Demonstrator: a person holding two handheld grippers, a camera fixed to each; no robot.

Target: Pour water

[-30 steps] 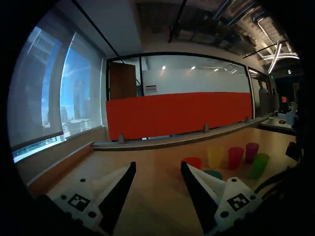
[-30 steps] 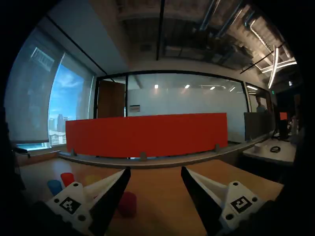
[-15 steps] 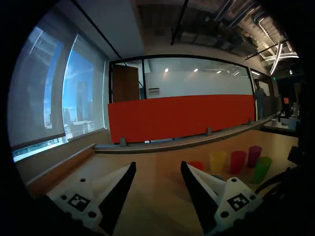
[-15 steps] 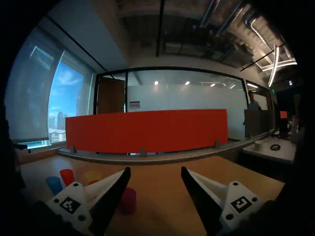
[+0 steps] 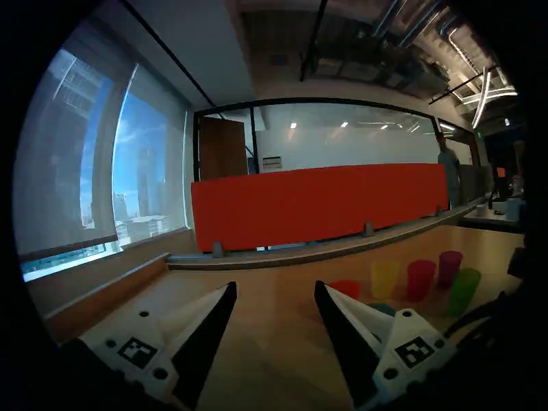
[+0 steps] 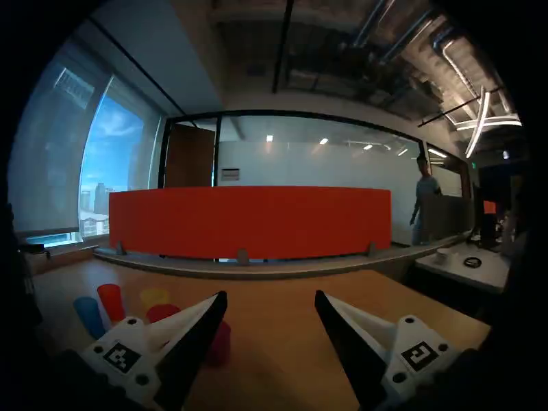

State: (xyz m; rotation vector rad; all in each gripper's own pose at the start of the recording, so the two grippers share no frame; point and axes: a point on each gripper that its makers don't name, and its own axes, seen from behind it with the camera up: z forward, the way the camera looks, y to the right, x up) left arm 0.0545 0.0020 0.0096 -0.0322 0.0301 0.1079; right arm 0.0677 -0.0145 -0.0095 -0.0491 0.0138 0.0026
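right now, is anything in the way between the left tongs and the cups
Nothing visible is. The left tongs are open above the table, and the cups stand ahead to their right with just tabletop in between. The teal cup is partly hidden behind the tongs' own finger.

The left gripper (image 5: 275,285) has 2 wedge-shaped fingers (image 5: 185,322), white on the outer side and black on the inner face, each tapering to a point. Each finger base carries 1 square black-and-white marker (image 5: 138,351) ringed by small dark screw holes (image 5: 142,315). Black cables (image 5: 472,316) run beside its right finger. The right gripper (image 6: 270,296) has the same build.
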